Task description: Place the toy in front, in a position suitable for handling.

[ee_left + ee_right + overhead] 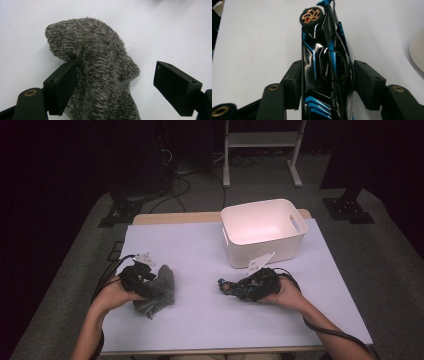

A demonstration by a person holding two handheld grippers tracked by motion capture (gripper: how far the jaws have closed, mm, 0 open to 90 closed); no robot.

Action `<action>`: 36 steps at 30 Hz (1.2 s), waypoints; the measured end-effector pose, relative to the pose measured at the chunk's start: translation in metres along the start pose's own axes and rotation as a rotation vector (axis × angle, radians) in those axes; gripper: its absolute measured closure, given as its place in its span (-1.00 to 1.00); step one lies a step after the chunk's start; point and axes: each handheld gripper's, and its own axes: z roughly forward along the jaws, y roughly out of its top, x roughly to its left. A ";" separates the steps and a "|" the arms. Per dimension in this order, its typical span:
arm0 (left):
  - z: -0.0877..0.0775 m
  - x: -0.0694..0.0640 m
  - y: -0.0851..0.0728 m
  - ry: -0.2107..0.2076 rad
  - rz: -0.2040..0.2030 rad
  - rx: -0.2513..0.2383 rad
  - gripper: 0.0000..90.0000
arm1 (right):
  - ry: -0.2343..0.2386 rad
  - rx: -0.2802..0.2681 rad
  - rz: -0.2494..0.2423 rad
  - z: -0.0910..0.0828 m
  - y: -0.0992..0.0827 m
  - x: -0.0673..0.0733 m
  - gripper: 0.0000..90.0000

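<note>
- Your left gripper (145, 282) sits at the left of the white table top (200, 320), over a fuzzy grey knitted sock (159, 290) that lies crumpled there.
- In the left gripper view the sock (100, 75) lies between the two black jaws: the left-hand jaw touches the sock's side, while the right-hand jaw stands well clear of it with bare table between. The jaws are apart and clamp nothing.
- Your right gripper (235, 287) is near the middle of the table, pointing toward your left, just in front of a white rectangular plastic bin (263, 232) with a slot handle in its side.
- Between its jaws sits a glossy black toy racing car with blue stripes (324, 65), its length running along the jaws and its nose pointing away from the camera. One wheel with a gold hub shows at the far end.
- In the right gripper view the left-hand jaw lies against the car's flank and the right-hand jaw is right at its other side; I cannot tell whether both pads press on it.
- In the high view the car (226, 285) pokes out past the jaw tips, low over the table top, well apart from the sock and near the bin's front wall.
</note>
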 end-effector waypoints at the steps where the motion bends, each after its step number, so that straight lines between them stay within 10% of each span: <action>1: -0.001 0.000 0.000 -0.002 0.004 -0.003 -0.60 | 0.004 -0.001 0.007 -0.001 0.000 0.000 -0.09; 14: 0.001 -0.001 0.001 -0.013 0.009 0.004 -0.61 | 0.053 0.011 0.084 -0.002 -0.004 0.008 -0.30; 25: 0.000 0.001 -0.002 -0.011 0.002 0.012 -0.61 | 0.028 0.020 0.037 0.002 -0.004 0.021 -0.42; 29: 0.001 0.000 -0.002 -0.014 0.006 0.015 -0.61 | 0.026 -0.002 0.000 0.002 -0.003 0.030 -0.16; 30: 0.002 -0.001 -0.002 -0.016 0.006 0.016 -0.61 | -0.027 -0.008 -0.031 0.002 -0.003 0.034 -0.30; 36: 0.002 -0.002 -0.003 -0.022 0.008 0.012 -0.61 | 0.034 -0.007 0.059 0.006 -0.012 0.029 -0.44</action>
